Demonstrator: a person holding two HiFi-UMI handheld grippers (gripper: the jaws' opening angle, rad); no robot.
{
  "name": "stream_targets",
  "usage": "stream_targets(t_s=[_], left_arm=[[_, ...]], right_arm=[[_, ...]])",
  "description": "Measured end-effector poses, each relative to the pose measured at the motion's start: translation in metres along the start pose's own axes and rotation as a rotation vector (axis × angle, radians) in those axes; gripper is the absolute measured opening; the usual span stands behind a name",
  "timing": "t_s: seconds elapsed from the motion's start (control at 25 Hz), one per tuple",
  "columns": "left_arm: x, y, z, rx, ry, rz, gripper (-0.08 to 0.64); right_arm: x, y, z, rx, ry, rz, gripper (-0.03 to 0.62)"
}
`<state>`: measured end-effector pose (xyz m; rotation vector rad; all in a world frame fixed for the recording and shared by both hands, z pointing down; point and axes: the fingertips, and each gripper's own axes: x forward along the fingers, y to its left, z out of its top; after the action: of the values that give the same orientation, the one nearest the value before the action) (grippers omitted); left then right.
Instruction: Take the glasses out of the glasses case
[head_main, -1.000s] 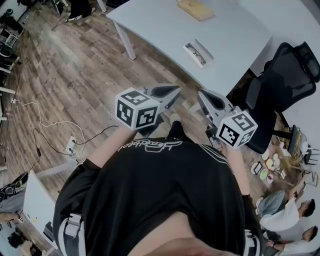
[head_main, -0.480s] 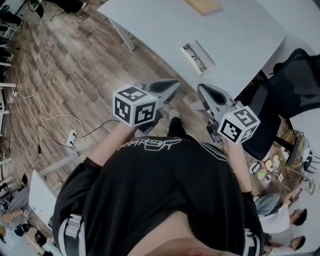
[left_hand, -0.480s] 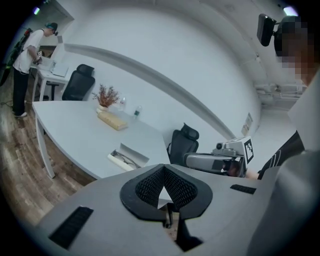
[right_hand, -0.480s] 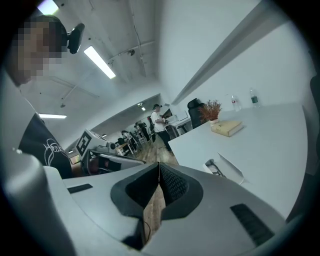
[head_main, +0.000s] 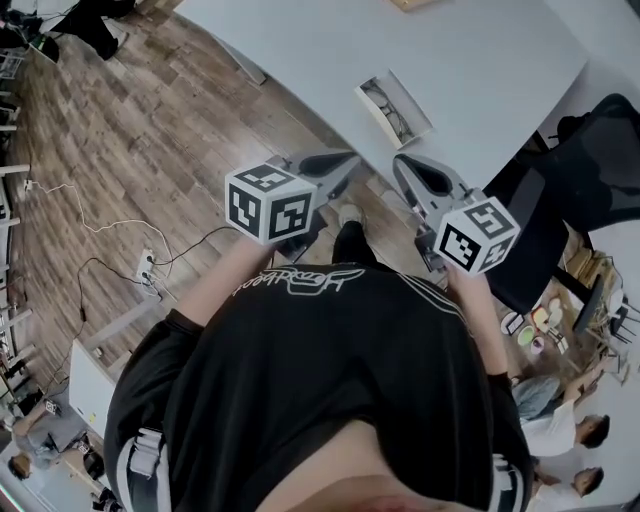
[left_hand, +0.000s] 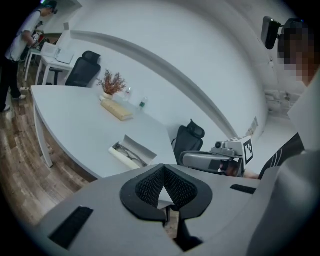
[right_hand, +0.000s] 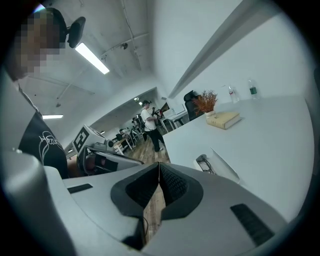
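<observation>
Glasses case (head_main: 412, 100) open on counter (head_main: 480, 60), glasses (head_main: 388, 110) inside. Left gripper (head_main: 345, 165), right gripper (head_main: 402, 168): both clenched, empty, well short of case. Glasses likely light, thin, fragile; pinch gently at bridge or temple, not lenses.

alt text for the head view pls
From above, a person in a black shirt holds the left gripper and right gripper, both shut and empty, short of a white table where glasses lie in an open glasses case.

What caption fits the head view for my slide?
Left gripper and right gripper, jaws shut, hover short of the open glasses case with glasses inside, on the table.
</observation>
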<state>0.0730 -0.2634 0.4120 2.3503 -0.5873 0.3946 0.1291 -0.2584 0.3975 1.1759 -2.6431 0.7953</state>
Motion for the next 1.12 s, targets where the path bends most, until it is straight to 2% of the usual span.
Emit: stream_targets(t_s=[0.32,0.72,0.96,1.0,1.08,1.12], left_arm=[[0.014,0.029,-0.011,-0.058,0.035,0.022,0.008],[0.014,0.059,-0.008,-0.087,0.061,0.061,0.008],[0.008,0.078,-0.011,-0.134,0.061,0.098,0.008],[0.008,0.081,-0.011,-0.139,0.063,0.103,0.008],[0.008,0.087,-0.011,-0.148,0.064,0.112,0.008],[0.008,0.089,-0.011,-0.154,0.063,0.117,0.008]], right_arm=[[0.026,-0.031,-0.006,-0.002,0.054,-0.034,0.009],[0.061,-0.069,-0.005,-0.098,0.134,-0.086,0.011],[0.082,-0.092,-0.012,-0.157,0.208,-0.120,0.014],[0.085,-0.096,-0.014,-0.174,0.224,-0.123,0.026],[0.092,-0.103,-0.018,-0.196,0.255,-0.133,0.104],[0.094,-0.107,-0.019,-0.201,0.267,-0.139,0.104]])
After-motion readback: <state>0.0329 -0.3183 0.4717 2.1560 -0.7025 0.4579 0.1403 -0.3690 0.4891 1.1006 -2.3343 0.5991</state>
